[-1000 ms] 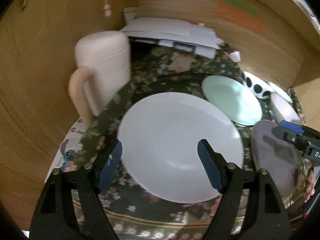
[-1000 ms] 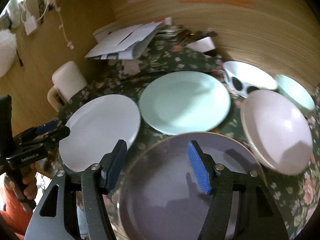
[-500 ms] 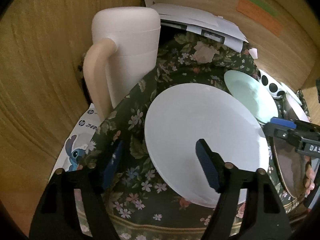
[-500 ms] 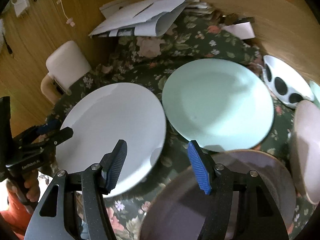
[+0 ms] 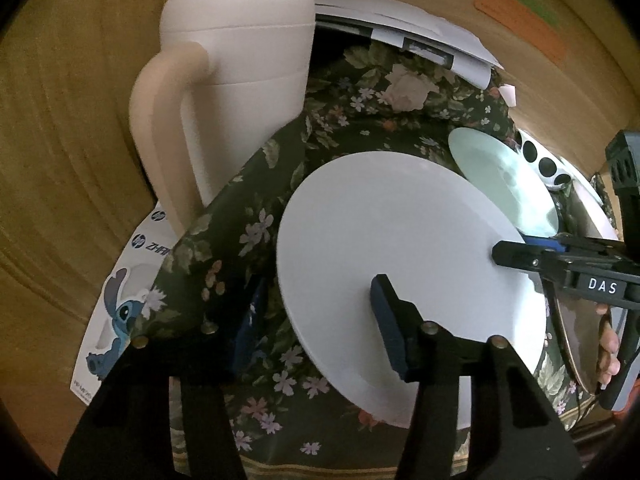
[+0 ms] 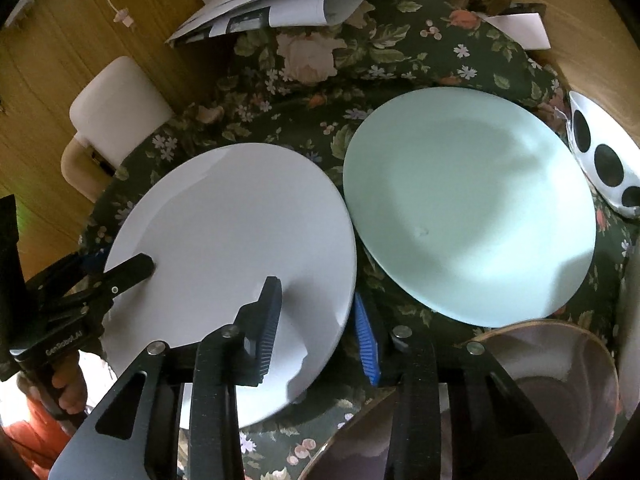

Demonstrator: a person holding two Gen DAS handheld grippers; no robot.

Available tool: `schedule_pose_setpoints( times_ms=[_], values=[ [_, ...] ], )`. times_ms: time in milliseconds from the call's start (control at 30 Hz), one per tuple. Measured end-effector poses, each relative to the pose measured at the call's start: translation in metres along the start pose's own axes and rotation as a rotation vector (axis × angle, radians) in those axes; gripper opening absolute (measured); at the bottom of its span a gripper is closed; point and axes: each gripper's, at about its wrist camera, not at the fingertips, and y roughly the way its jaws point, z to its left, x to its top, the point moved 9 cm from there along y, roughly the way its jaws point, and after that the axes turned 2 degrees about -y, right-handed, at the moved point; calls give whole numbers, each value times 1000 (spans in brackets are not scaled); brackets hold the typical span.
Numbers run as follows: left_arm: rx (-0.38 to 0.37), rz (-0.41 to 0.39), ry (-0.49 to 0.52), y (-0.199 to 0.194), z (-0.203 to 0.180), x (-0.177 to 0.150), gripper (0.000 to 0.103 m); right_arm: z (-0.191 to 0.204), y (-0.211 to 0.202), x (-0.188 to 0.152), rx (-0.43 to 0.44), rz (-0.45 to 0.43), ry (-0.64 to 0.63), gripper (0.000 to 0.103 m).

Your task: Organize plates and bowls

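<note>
The white plate lies centre-left on the floral table. Both grippers straddle its rim, fingers closing: the right gripper narrower than before, the left gripper half open. Only the right view shows the mint plate whole.

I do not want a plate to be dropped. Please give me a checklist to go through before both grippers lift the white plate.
1. White plate rim between left gripper jaws: ok, jaws closing.
2. Rim between right gripper jaws: ok, jaws closing.
3. Grippers on opposite sides of the plate: ok.
4. Pads pressing firmly on the rim: not ok, gaps show.
5. Mint plate apart from the white plate: cannot tell, the edges are very close.
</note>
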Motion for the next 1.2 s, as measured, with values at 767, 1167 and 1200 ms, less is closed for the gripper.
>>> schedule_pose_setpoints(
  times_ms=[767,1167,1200],
  values=[
    [-33,-22,-2,-11,-14,1,53,4,-13,-3,-3,-39,-5,33],
    [-61,-60,34,-34,-35,4,52,1,-50,-7,-28,-121,-5,33],
    [-63,-64,39,-37,-38,4,52,0,-54,-8,-29,-128,-1,33]
  ],
)
